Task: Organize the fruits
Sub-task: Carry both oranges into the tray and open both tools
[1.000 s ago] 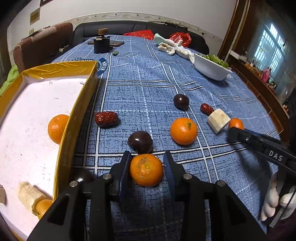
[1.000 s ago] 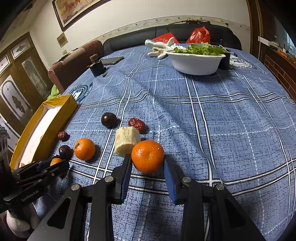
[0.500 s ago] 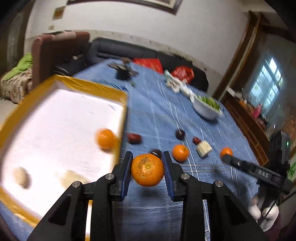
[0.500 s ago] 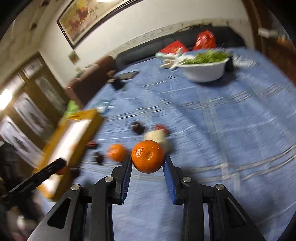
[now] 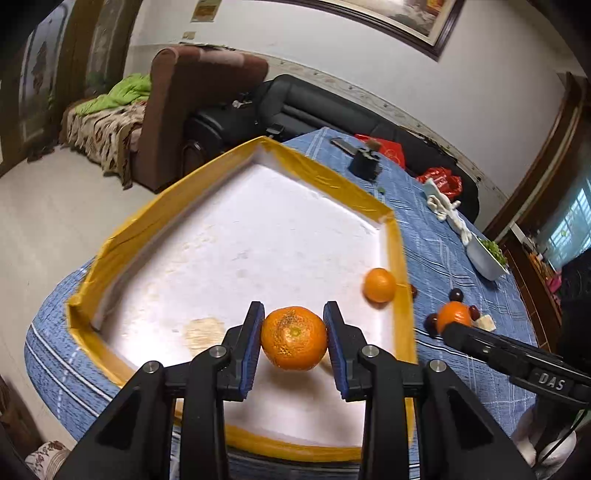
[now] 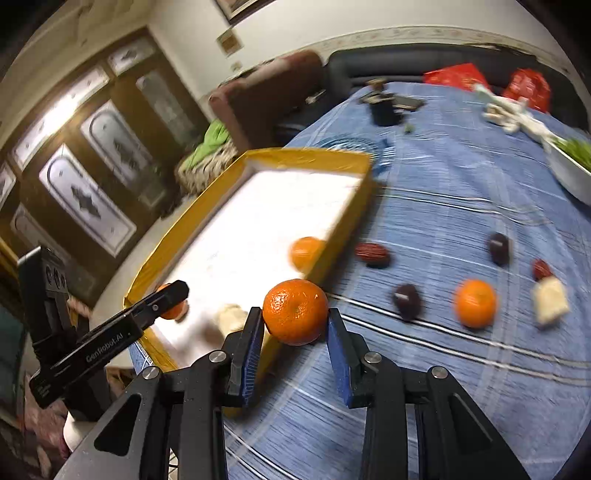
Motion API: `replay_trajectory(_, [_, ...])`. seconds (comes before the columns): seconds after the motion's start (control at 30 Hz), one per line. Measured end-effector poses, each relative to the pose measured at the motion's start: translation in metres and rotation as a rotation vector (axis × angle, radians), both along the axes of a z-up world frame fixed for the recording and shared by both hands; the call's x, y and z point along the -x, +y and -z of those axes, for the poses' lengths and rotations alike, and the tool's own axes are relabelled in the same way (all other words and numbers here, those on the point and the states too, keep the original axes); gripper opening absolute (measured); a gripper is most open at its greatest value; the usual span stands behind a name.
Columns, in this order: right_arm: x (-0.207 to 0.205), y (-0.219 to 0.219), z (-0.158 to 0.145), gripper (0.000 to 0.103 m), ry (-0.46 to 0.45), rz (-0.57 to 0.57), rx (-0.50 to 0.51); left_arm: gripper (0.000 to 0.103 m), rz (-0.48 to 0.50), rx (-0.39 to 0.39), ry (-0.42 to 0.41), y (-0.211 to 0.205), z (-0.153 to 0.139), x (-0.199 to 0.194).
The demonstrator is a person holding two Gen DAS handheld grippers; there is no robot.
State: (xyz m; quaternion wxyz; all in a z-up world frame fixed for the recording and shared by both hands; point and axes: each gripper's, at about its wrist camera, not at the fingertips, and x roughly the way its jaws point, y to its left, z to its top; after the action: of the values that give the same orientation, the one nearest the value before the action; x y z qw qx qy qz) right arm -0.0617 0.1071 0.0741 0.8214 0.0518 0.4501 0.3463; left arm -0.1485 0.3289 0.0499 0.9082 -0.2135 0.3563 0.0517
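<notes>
Left gripper (image 5: 294, 345) is clamped on a round mandarin (image 5: 294, 338), stem dimple facing the camera, tilted downward above the yellow-rimmed tray (image 5: 400, 258). Right gripper (image 6: 295, 325), angled down likewise, pinches another mandarin (image 6: 295, 311) beside the tray's corner.

A brown armchair (image 5: 192, 110) is standing against the white wall (image 5: 332, 48), with a green blanket (image 5: 125, 90) lying beside it. A black sofa (image 5: 317, 107) is running along behind the bench (image 6: 461, 177), which is wearing a blue checked cloth. A framed picture (image 5: 402, 18) is hanging above. Dark wooden doors (image 6: 92, 177) with frosted panes are catching light, and a window (image 5: 570, 225) is glowing at the right.
</notes>
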Motion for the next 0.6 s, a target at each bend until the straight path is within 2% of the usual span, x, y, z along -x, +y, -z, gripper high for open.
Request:
replay_trajectory(0.07, [-0.004, 0.02, 0.004, 0.038, 0.009, -0.02, 0.026, 0.032, -0.011, 0.023, 0.003, 0.009, 0.002, 0.003])
replay_trajectory(0.17, [-0.013, 0.045, 0.011, 0.04, 0.016, -0.032, 0.058, 0.038, -0.006, 0.054, -0.013, 0.015, 0.002, 0.009])
replay_trajectory(0.23, [-0.018, 0.055, 0.01, 0.04, -0.005, -0.018, 0.084, 0.06, -0.01, 0.058, -0.028, 0.016, -0.002, 0.012])
replay_trajectory(0.27, [-0.022, 0.059, 0.013, 0.041, 0.014, -0.023, 0.085, 0.064, -0.014, 0.067, -0.039, 0.017, -0.003, 0.015])
replay_trajectory(0.33, [-0.028, 0.06, 0.017, 0.045, 0.045, -0.012, 0.071, 0.066, -0.017, 0.083, -0.062, 0.02, -0.007, 0.02])
replay_trajectory(0.47, [-0.028, 0.045, 0.009, 0.05, 0.034, 0.017, 0.043, 0.067, -0.026, 0.085, -0.067, 0.022, -0.01, 0.024])
replay_trajectory(0.6, [-0.028, 0.006, -0.002, 0.053, 0.006, 0.079, 0.024, 0.07, -0.013, 0.079, -0.063, 0.014, -0.013, 0.025])
